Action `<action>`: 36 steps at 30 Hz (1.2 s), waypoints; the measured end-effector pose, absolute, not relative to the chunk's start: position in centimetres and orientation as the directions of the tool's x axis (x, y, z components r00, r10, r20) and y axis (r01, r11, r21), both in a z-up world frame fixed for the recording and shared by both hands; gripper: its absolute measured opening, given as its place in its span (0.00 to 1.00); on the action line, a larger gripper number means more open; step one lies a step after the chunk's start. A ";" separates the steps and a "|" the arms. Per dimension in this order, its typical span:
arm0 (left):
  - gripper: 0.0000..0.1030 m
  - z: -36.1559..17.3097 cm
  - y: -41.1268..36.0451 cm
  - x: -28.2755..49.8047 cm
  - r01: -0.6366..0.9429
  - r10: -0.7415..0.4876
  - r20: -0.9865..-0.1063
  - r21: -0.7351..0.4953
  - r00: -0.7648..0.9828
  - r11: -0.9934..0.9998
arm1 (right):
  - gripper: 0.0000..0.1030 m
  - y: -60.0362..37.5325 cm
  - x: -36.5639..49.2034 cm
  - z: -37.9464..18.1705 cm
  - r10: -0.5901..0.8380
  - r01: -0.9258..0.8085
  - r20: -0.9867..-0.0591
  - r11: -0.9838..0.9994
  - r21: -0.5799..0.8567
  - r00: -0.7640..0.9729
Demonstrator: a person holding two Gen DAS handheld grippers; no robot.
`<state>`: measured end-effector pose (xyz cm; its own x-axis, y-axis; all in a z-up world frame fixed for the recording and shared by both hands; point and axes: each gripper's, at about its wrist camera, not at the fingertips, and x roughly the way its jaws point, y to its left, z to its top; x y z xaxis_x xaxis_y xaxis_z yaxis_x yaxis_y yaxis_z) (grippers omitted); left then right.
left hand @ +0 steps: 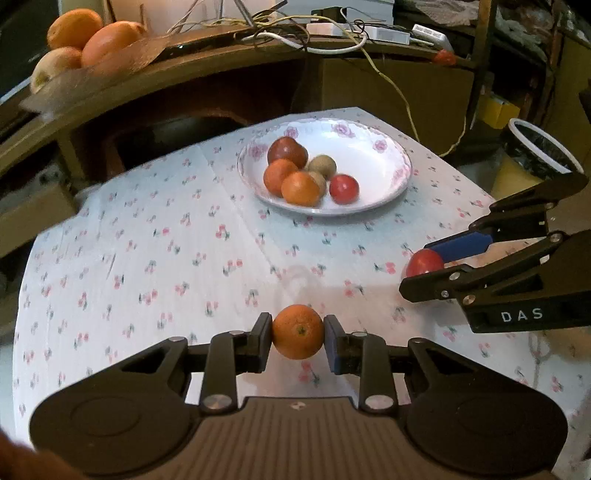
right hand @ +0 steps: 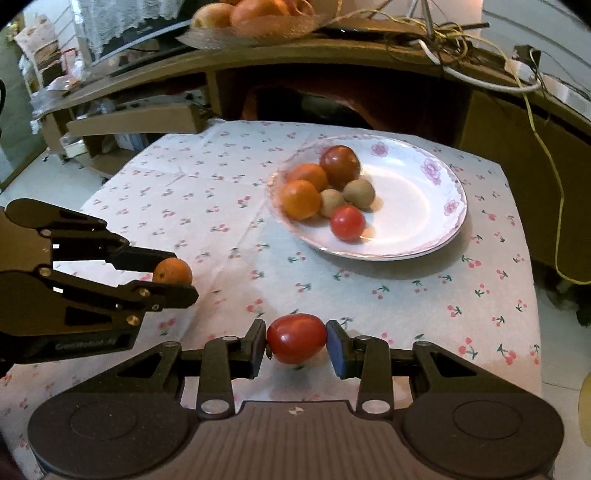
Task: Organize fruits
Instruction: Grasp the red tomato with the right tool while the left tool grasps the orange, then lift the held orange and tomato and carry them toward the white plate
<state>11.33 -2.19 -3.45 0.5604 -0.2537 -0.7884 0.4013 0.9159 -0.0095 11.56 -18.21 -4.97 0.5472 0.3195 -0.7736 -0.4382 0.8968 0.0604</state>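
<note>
My left gripper (left hand: pixel 298 338) is shut on an orange (left hand: pixel 298 336), held over the near part of the cherry-print tablecloth. It also shows in the right wrist view (right hand: pixel 173 275) at the left with the orange (right hand: pixel 172 270). My right gripper (right hand: pixel 296 339) is shut on a red tomato (right hand: pixel 296 338). It shows in the left wrist view (left hand: pixel 424 267) at the right with the tomato (left hand: pixel 424 262). A white floral plate (left hand: pixel 380 162) (right hand: pixel 424 206) at the table's far side holds two oranges, a dark red fruit, two brown kiwis and a small red tomato (left hand: pixel 343 189).
A wooden desk (left hand: pixel 221 62) behind the table carries a bowl of oranges (left hand: pixel 92 40) and tangled cables (left hand: pixel 332 33). A lined bin (left hand: pixel 539 147) stands off the table's right side. A cardboard box (right hand: pixel 136 122) sits left of the table.
</note>
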 end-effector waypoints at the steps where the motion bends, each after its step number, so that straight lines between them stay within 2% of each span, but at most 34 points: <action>1: 0.34 -3.4 -2.1 10.9 0.398 -0.250 -0.795 -0.012 0.553 0.917 | 0.35 -18.1 11.2 -5.0 0.320 -0.443 -0.777 0.895 0.060 0.541; 14: 0.36 -5.2 -2.2 8.8 0.441 -0.260 -0.826 -0.014 0.501 0.897 | 0.36 -17.2 8.5 -6.2 0.285 -0.430 -0.796 0.902 0.035 0.534; 19: 0.46 -5.3 -1.6 8.4 0.445 -0.266 -0.820 -0.016 0.506 0.895 | 0.37 -16.9 8.5 -6.4 0.292 -0.457 -0.796 0.889 0.022 0.530; 21: 0.48 -5.3 -1.6 8.5 0.444 -0.266 -0.819 -0.015 0.509 0.896 | 0.38 -16.8 8.3 -6.5 0.292 -0.465 -0.795 0.885 0.014 0.533; 36: 0.48 -5.4 -2.7 8.3 0.445 -0.242 -0.814 0.023 0.529 0.895 | 0.41 -17.1 8.0 -6.5 0.292 -0.483 -0.793 0.876 -0.002 0.534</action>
